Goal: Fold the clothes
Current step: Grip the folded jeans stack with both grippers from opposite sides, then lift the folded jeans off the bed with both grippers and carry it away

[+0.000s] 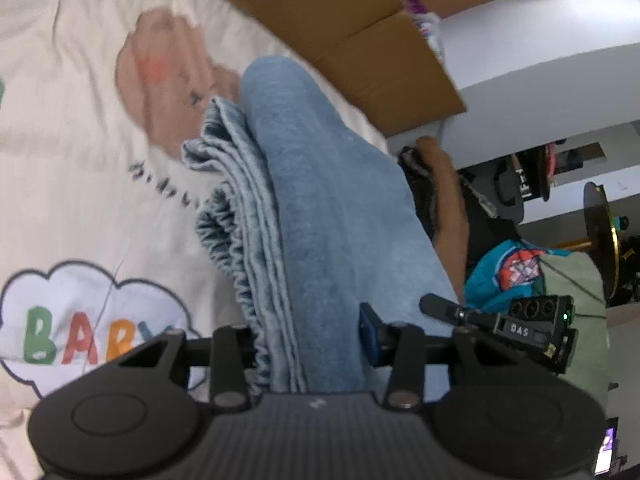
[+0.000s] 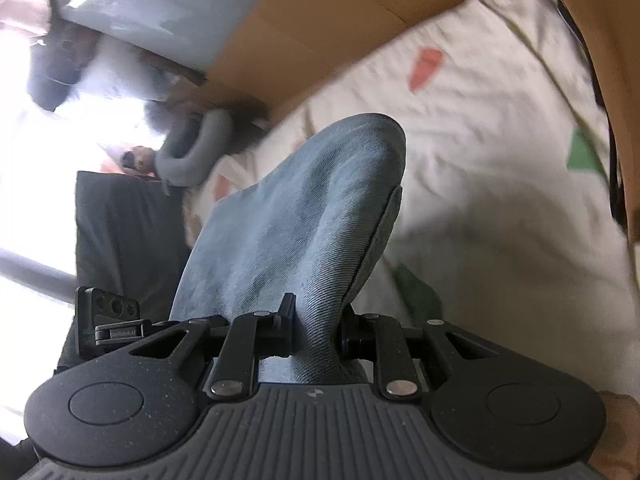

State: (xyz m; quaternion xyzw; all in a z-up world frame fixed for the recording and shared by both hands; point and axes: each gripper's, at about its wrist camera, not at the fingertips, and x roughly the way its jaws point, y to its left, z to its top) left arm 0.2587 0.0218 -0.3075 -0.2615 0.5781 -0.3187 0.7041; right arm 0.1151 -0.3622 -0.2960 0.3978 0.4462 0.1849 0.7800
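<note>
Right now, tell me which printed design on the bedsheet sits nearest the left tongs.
The BABY cloud, just beside the left tongs; the bear print lies farther off.

Jeans (image 1: 312, 208): on the bedsheet (image 1: 80, 160), held between the jaws of both grippers.
Left gripper (image 1: 308, 344): at the gathered waistband edge.
Right gripper (image 2: 316, 336): on a bunched fold.
Cardboard box (image 1: 360, 28): behind the bedsheet.

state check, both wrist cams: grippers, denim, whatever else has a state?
left gripper: shut on blue denim garment, pinching several stacked layers.
right gripper: shut on blue denim garment, fabric bunched between the fingers.
blue denim garment: folded into layers, held at both ends, draped over the bedsheet.
bedsheet: spread out, lightly wrinkled.
cardboard box: flaps open.
</note>
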